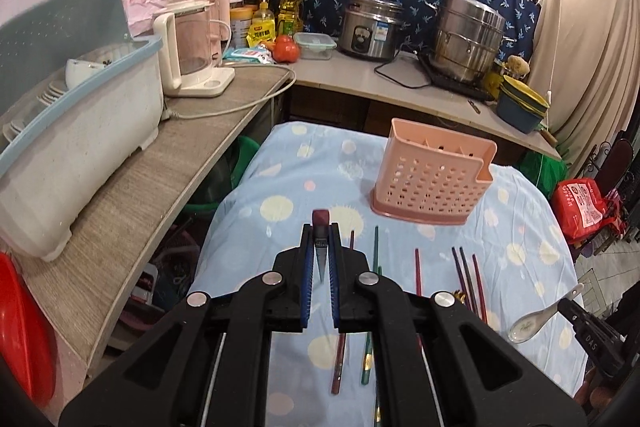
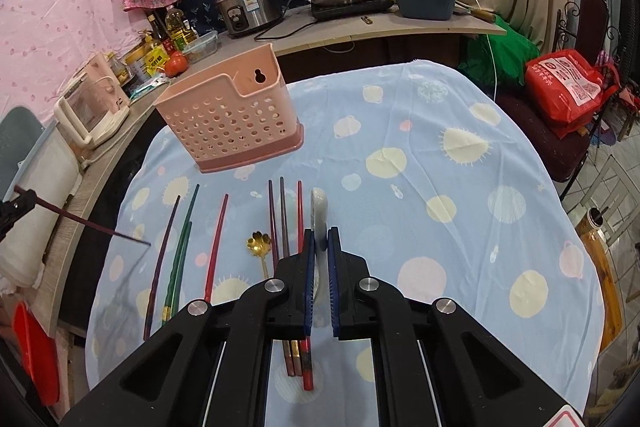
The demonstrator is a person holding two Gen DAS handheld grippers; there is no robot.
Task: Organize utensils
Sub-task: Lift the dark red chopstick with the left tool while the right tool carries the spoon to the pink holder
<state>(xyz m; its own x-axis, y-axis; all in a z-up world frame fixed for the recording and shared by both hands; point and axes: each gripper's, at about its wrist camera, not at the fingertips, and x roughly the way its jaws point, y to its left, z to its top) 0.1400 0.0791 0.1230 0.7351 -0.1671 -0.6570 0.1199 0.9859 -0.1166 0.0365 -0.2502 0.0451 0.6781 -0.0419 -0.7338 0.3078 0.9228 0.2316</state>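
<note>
A pink perforated utensil holder [image 1: 434, 177] stands on the blue spotted tablecloth [image 1: 280, 187]; it also shows in the right wrist view [image 2: 230, 125]. My left gripper [image 1: 321, 227] is shut on a dark red chopstick [image 1: 321, 223], held above the cloth; that chopstick shows from the side in the right wrist view [image 2: 92, 225]. My right gripper [image 2: 319, 233] is shut on a white ceramic spoon [image 2: 320, 211], also seen in the left wrist view [image 1: 538, 319]. Several coloured chopsticks [image 2: 216, 239] and a gold spoon [image 2: 258, 247] lie on the cloth.
A wooden counter [image 1: 132, 195] on the left bears a dish rack [image 1: 80, 131] and a kettle [image 1: 192, 55]. The back counter holds a rice cooker [image 1: 370, 27], a steel steamer pot [image 1: 466, 39] and stacked bowls [image 1: 520, 107]. A red bag [image 2: 568, 91] sits to the right.
</note>
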